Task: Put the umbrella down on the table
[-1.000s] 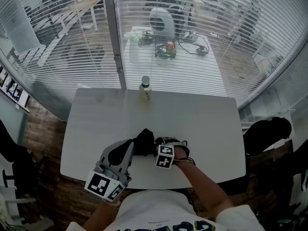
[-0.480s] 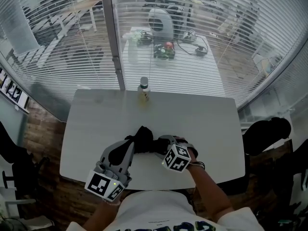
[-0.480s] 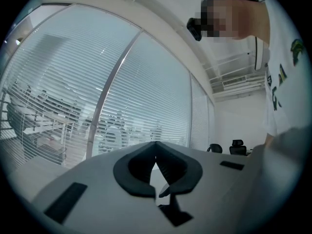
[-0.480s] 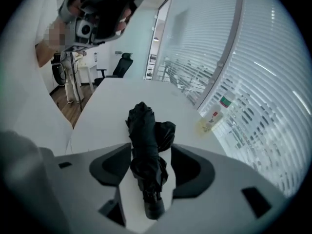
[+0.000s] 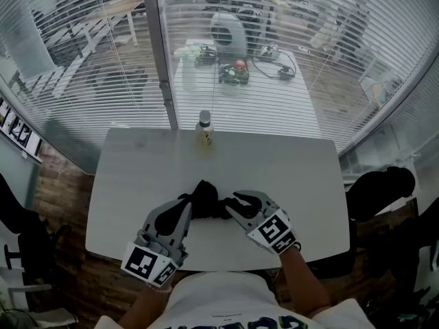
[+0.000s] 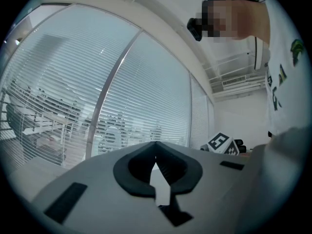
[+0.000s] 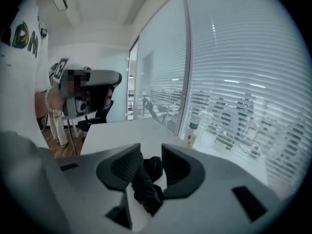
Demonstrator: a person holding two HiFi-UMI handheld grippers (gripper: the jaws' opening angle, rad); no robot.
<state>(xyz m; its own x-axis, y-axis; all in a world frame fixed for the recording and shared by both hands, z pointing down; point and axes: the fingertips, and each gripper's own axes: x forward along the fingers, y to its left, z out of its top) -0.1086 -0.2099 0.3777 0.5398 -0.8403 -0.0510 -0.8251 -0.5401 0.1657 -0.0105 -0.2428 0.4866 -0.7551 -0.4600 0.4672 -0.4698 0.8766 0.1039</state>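
Pretty much at the finish line here. Got the umbrella (image 5: pixel 206 199), a folded black bundle, lying low-centre in the head view on the white table (image 5: pixel 295 170), a bit toward the near edge. No sign of a gap under it, so calling it set down, though can't swear to full contact from above.

Right gripper (image 7: pixel 150 154) with jaws partway apart and the black fabric sitting between them, touching the left-hand pad, with a sliver of white table showing along the other one. Reads as a loose straddle rather than a clamp, but wouldn't bet the house on it.

Left gripper (image 6: pixel 156 155) with jaws closed tip to tip and nothing between them in its own view, just blinds and ceiling beyond. In the head view, parked just left of the umbrella, touching or nearly so, hard to say.

Left to do, at a guess: open the right one fully and back both off without dragging the fabric. Small bottle (image 5: pixel 204 127) up near the far edge, well apart, no bother.
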